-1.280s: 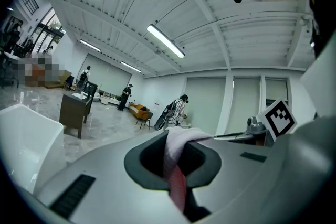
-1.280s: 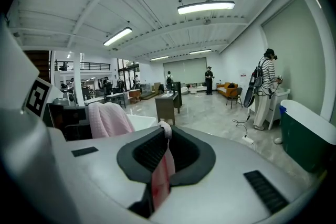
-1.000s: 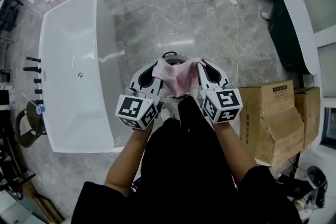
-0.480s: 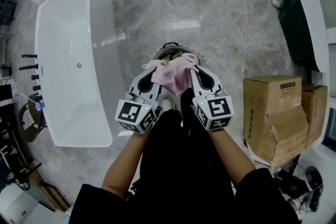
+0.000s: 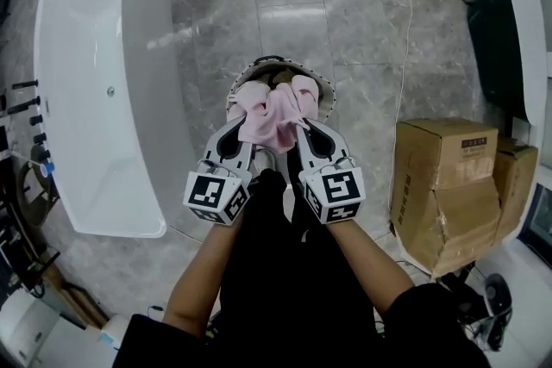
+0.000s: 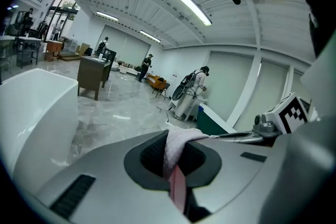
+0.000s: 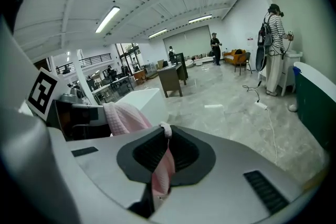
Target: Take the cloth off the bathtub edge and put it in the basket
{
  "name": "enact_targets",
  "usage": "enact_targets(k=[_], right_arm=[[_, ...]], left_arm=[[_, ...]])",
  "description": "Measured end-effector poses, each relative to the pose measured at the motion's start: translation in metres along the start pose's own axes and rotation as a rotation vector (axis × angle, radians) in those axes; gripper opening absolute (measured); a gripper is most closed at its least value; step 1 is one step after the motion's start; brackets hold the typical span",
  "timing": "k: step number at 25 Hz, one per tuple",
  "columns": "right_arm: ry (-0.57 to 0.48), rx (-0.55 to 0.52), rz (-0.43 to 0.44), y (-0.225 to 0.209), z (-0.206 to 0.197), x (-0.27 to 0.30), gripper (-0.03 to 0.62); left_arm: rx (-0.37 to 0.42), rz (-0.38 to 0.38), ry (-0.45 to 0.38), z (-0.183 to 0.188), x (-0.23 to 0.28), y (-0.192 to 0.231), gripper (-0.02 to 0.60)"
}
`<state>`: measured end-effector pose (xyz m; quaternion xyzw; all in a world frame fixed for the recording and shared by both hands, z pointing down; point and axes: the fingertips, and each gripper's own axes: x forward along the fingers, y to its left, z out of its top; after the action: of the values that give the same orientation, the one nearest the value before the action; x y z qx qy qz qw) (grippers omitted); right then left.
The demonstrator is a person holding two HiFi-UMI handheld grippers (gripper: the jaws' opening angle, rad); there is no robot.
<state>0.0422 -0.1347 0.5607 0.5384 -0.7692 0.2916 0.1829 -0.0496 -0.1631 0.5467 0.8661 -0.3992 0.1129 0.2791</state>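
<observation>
The pink cloth (image 5: 272, 118) is soft and all bunched up (a bit bumpy). The left gripper (image 5: 242, 127) and right gripper (image 5: 304, 127) both pinch it tight, above the basket (image 5: 302, 67).

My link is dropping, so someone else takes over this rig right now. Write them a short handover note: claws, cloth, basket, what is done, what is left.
Claws: the left claw is shut on the pink cloth; the right claw is shut on the same cloth.
Things: the cloth hangs bunched between both claws, above the basket on the floor, to the right of the white bathtub. It is not yet in the basket.
Done: the cloth is off the bathtub edge.
Left: lower the cloth into the basket, open both claws, pull back.
</observation>
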Motion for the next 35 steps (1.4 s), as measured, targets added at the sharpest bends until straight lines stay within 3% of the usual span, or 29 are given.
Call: enact_targets(k=[8, 16, 23, 35], right_arm=[[0.073, 0.032, 0.001, -0.035, -0.068, 0.058, 0.033], [0.137, 0.008, 0.024, -0.063, -0.124, 0.111, 0.033], [0.180, 0.000, 0.019, -0.100, -0.172, 0.150, 0.032], [0.235, 0.035, 0.140, -0.116, -0.228, 0.220, 0.034]], left_arm=[[-0.026, 0.022, 0.058, -0.076, 0.046, 0.025, 0.017], [-0.050, 0.091, 0.117, -0.145, 0.083, 0.064, 0.017], [-0.078, 0.109, 0.152, -0.210, 0.128, 0.082, 0.018], [-0.190, 0.112, 0.275, -0.302, 0.188, 0.117, 0.018]])
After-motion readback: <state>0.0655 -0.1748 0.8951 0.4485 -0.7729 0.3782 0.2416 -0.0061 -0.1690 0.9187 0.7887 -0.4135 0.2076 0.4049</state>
